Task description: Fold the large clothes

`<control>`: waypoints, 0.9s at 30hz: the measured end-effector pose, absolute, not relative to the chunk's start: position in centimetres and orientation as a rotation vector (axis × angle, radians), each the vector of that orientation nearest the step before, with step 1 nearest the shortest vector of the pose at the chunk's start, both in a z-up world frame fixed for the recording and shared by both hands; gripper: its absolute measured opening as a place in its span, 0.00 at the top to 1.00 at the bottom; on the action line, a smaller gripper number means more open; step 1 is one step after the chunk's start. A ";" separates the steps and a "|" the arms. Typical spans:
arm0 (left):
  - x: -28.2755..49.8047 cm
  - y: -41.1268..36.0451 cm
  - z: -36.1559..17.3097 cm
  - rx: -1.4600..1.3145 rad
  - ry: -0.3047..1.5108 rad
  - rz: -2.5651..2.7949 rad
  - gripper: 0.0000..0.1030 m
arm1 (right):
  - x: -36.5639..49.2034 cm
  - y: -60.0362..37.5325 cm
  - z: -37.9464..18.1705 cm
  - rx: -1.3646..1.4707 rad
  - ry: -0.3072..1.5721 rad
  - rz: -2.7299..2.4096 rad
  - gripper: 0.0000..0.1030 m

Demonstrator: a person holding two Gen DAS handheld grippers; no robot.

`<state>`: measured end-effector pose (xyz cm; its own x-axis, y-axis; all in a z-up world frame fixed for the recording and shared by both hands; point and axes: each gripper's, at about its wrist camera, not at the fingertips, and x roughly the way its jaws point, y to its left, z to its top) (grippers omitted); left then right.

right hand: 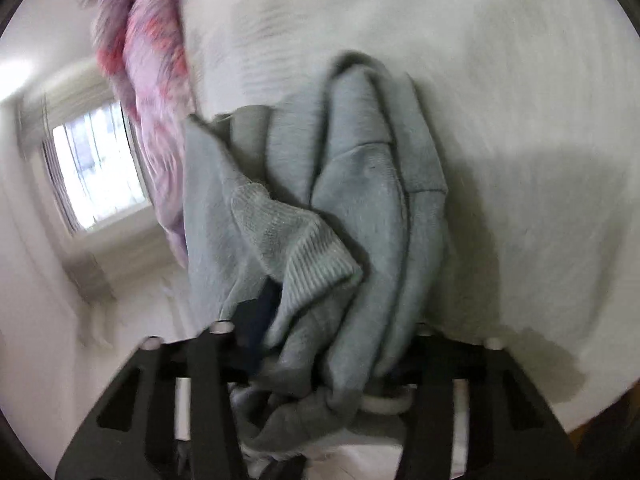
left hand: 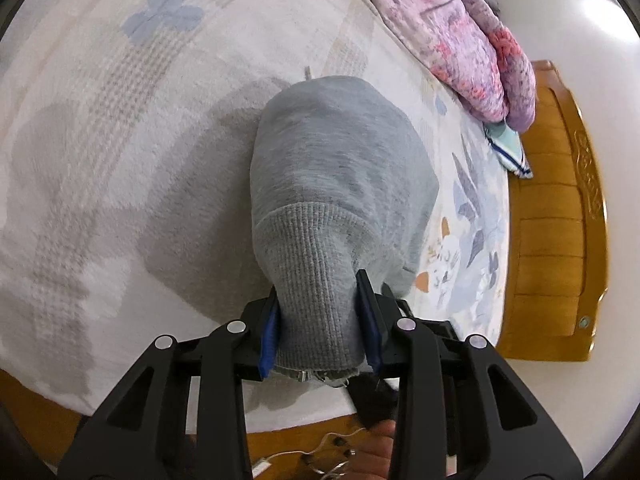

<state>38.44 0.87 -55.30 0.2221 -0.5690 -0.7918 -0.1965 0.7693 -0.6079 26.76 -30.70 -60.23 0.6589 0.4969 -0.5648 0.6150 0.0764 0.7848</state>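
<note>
Left tool [left hand: 320, 320]: clenched on the ribbed hem of a grey sweatshirt [left hand: 336, 168], blue pads [left hand: 270, 330] pressed against both sides of the knit. Sweatshirt body hanging away from the tool in a rounded bulge above a pale fleece blanket [left hand: 120, 120] printed with blue flower shapes and faint checks. Grey shadow of the garment cast on the blanket just to its left. A small grey tab or cord end poking out at the far top of the bulge.

Farther off along the bed's right side: a pink and purple floral quilt [left hand: 460, 40], bunched lengthwise, with a folded light-blue cloth [left hand: 508, 148] tucked under its near end. Beyond the blanket edge, a carved wooden bed frame [left hand: 560, 220]. Below the left tool, part of a hand [left hand: 376, 448] and thin white cables, partly hidden by the black arms.

Right tool [right hand: 324, 344]: grasping a thick bunch of the same grey sweatshirt [right hand: 360, 184], gathered in several long folds with a ribbed cuff [right hand: 296, 248] draped over the front. Fingers almost wholly buried in cloth; fabric pinched between them and spilling back toward the camera. View blurred. Pale blanket [right hand: 520, 100] behind the folds, floral quilt [right hand: 148, 100] at upper left, a bright window [right hand: 96, 168] at far left.
</note>
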 end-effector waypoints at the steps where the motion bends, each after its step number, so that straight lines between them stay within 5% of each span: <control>1: 38.5 0.7 -54.9 -0.684 1.346 -0.299 0.68 | 27.0 -30.8 -59.3 1.519 0.955 -0.109 0.69; 14: 43.7 6.9 -48.2 -0.672 1.181 -0.371 0.68 | 35.4 -21.7 -44.6 0.952 0.886 0.118 0.74; 27: 52.9 37.8 -43.1 -0.625 0.902 -0.187 0.68 | 53.1 8.1 -42.8 0.960 0.816 0.522 0.74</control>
<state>52.92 37.79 -43.09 0.6181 -0.4043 -0.6742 -0.1034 0.8083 -0.5796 53.09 8.11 -42.76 0.5993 0.7092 -0.3713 -0.0403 0.4899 0.8709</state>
